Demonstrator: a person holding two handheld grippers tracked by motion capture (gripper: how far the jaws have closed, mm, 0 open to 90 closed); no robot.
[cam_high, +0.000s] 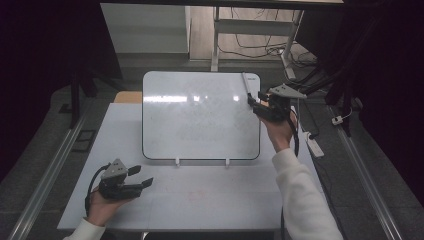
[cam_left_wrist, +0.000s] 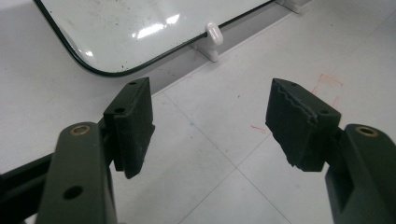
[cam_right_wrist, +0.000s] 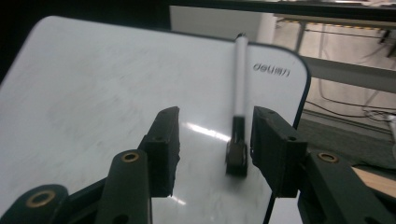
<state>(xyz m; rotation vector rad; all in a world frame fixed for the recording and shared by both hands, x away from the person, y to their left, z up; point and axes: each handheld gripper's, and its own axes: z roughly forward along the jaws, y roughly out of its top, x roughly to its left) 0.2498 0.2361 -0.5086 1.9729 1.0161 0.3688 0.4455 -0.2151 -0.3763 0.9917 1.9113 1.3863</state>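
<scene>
Up at the far right edge of the whiteboard (cam_high: 200, 115) is where your right gripper (cam_high: 256, 104) sits, and the marker (cam_high: 247, 84) is lying flat on the board right along that edge, with its dark capped end pointing back toward you. From the right gripper view, your jaws are parted with the marker (cam_right_wrist: 239, 93) between them, its dark end sitting close to the right jaw, but I honestly can't tell if that jaw is touching it or just beside it; the left jaw is clearly apart from it, so nothing's gripped. The printed logo (cam_right_wrist: 272, 70) at the board's far right corner shows just beside the marker. Your left gripper (cam_high: 141, 177) is down near the near left corner of the desk (cam_high: 200, 200), held in your hand with the jaws spread wide and nothing in them. The left gripper view shows bare desk (cam_left_wrist: 224, 140) between the jaws, with faint red marks (cam_left_wrist: 327, 86) on it, and the board's rounded near corner (cam_left_wrist: 107, 70) plus a white clip foot (cam_left_wrist: 212, 39) beyond.
</scene>
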